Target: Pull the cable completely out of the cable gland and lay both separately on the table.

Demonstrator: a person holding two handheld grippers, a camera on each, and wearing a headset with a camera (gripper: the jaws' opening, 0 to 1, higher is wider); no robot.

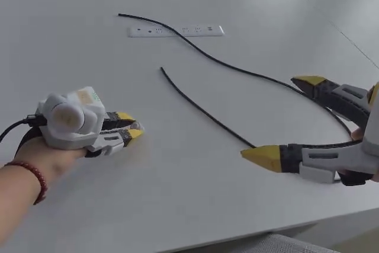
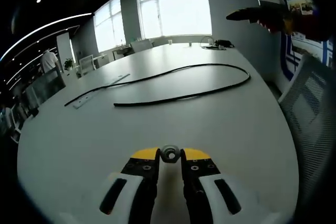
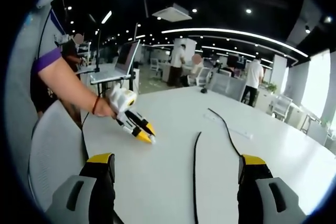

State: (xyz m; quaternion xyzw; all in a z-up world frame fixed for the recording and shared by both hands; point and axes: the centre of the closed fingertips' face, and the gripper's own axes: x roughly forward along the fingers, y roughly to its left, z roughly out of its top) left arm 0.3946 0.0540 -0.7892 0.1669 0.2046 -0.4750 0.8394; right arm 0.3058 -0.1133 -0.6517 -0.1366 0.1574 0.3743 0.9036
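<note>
- The left gripper sits low at the tabletop, its jaws drawn close and pinching the small grey cable gland at their yellow tips. Whether the gland touches the surface cannot be told.
- The black cable is free of the gland. It lies flat in a long U, with both loose ends toward the left gripper's side and the bend toward the right gripper.
- The nearer strand's end lies ahead of the left jaws and well apart from them, with bare tabletop between.
- The right jaws are spread wide and hold nothing. The cable's bend runs beneath them.
- Judgement: only the gland is left to lay down. The bare surface directly under the left jaws keeps it separate from the cable.
</note>
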